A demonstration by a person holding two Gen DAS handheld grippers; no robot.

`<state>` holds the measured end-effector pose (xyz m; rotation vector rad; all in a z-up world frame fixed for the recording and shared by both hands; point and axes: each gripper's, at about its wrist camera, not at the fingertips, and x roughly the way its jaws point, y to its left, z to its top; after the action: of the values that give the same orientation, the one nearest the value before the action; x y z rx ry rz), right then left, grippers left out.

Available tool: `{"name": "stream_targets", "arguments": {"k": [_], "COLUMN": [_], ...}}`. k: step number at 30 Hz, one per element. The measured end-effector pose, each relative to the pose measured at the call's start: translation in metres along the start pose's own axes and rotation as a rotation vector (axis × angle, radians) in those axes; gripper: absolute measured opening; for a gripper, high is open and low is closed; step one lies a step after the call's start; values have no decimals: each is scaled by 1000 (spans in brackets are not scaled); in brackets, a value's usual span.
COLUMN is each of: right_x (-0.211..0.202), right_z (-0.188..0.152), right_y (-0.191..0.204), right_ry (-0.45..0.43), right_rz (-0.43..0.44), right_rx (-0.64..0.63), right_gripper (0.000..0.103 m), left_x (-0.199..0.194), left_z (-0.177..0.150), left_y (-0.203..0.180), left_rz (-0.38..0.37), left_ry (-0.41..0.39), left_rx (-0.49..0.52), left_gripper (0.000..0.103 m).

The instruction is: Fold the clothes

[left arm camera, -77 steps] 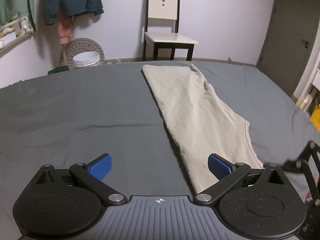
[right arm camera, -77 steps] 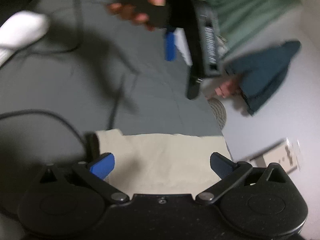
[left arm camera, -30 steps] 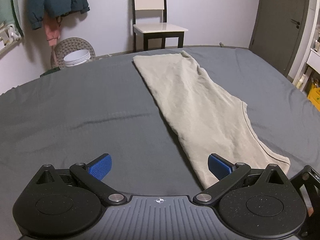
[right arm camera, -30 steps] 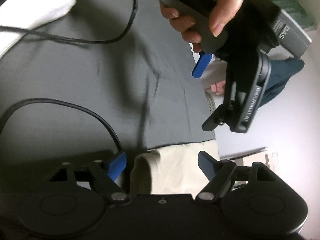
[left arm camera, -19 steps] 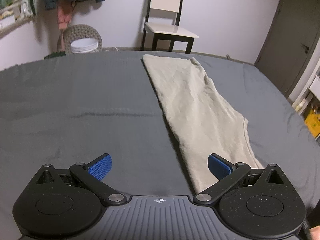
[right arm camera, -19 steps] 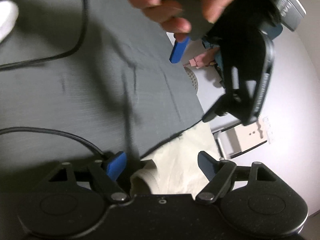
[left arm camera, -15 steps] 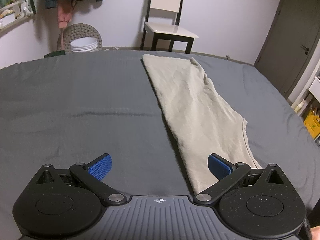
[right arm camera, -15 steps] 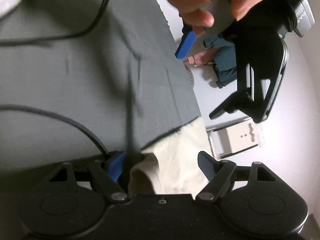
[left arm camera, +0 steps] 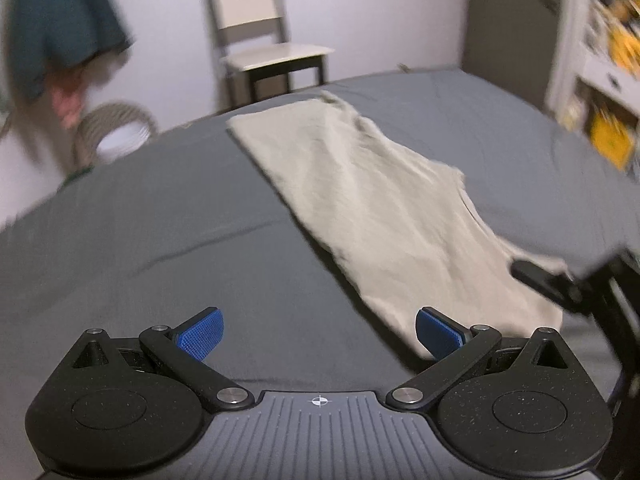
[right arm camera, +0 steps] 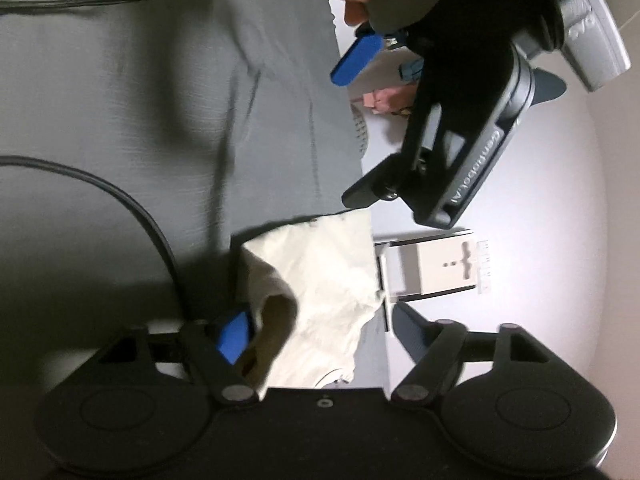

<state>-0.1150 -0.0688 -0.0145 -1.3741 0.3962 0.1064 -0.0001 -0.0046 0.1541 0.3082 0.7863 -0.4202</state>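
A beige garment (left arm camera: 372, 200), folded into a long strip, lies on the grey bed sheet (left arm camera: 160, 240) and runs from the far middle to the near right. My left gripper (left arm camera: 318, 334) is open and empty, low over the sheet just left of the garment's near end. My right gripper (right arm camera: 320, 330) is open with the garment's near end (right arm camera: 320, 300) bunched between its jaws and against the left finger (right arm camera: 234, 338). The right gripper's black frame (left arm camera: 560, 284) shows at the garment's near right corner. The left gripper, held in a hand (right arm camera: 452, 92), hangs above in the right wrist view.
A white chair (left arm camera: 260, 28) stands past the bed's far edge. A dark jacket (left arm camera: 56, 28) hangs on the wall at left above a woven basket (left arm camera: 116, 132). Shelves (left arm camera: 600, 60) stand at right. A black cable (right arm camera: 120, 200) lies on the sheet.
The left gripper has swung and the view is blurred; the garment now sits more central. The garment's near end is lifted and bunched higher between the right jaws.
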Motion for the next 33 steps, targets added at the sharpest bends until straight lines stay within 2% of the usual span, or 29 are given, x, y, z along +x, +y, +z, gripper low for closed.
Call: {"name": "stream_targets", "arguments": {"k": [2,8,11,15,19,21,25,29,32,33], "right_x": [2,7,9,12,20,42,55,72,82,85], "right_z": [-1,-3,-3,-9,-16,-13,-18,-23,-26,-27], "right_y": [-6,-28,-39,-53,-67,-69,-77,-85,-91,-92], "right_ry": [-9,-54,-77,-112,-165,-184,-211,-236,-240,-241], "right_rz": [30,129,178,227,261,271,278,291,308,322], "right_rx": [13,75,106,140,134,136,150,194,263,285], "right_gripper": [48,19,11,11,11,11,11,11,11,11], "left_x": [-2,-7,-6,-1,-5,-7,-9,-8,-6,-4], "left_z": [-1,-6,-13,-26,-27,-26,-22,-19,-17,-16], "left_y": [-10,-49,-73,-99,-110,-115,-124,-125,-130,-131], "left_rz": [5,10,75,194,180,165,78,50,53,57], "left_ry": [-4,-65,-116,-192,-272,-305,-304,-310,-305,-302], "left_rx": [97,383,570,785,847,858,847,832,843,848], "left_gripper": [103,103,103,103,103,103,102,100,77,63]}}
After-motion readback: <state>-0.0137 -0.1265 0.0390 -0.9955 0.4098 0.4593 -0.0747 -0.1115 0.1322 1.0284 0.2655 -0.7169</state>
